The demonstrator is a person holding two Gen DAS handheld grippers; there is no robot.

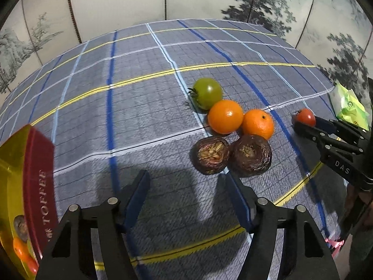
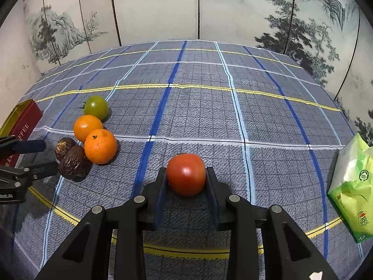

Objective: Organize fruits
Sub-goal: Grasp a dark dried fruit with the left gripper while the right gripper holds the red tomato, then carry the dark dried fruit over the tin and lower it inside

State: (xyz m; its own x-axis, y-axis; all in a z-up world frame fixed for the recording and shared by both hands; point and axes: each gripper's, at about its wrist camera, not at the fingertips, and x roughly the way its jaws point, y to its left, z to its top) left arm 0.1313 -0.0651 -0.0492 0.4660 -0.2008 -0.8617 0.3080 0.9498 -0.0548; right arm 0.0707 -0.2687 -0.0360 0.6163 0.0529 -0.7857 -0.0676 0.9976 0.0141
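A green tomato (image 1: pixel 207 92), two oranges (image 1: pixel 225 116) (image 1: pixel 257 123) and two dark wrinkled fruits (image 1: pixel 211 155) (image 1: pixel 251 155) lie clustered on the plaid cloth. My left gripper (image 1: pixel 186 182) is open and empty, just short of the dark fruits. My right gripper (image 2: pixel 186 175) is shut on a red tomato (image 2: pixel 186 174), right of the cluster; it shows in the left wrist view too (image 1: pixel 305 117). A red and gold toffee tin (image 1: pixel 30 186) with fruit inside stands at the left; it is also in the right wrist view (image 2: pixel 22 121).
A green tissue pack (image 2: pixel 352 191) lies at the right table edge. A painted folding screen (image 2: pixel 163 7) stands behind the table. The plaid cloth (image 2: pixel 233 116) covers the table.
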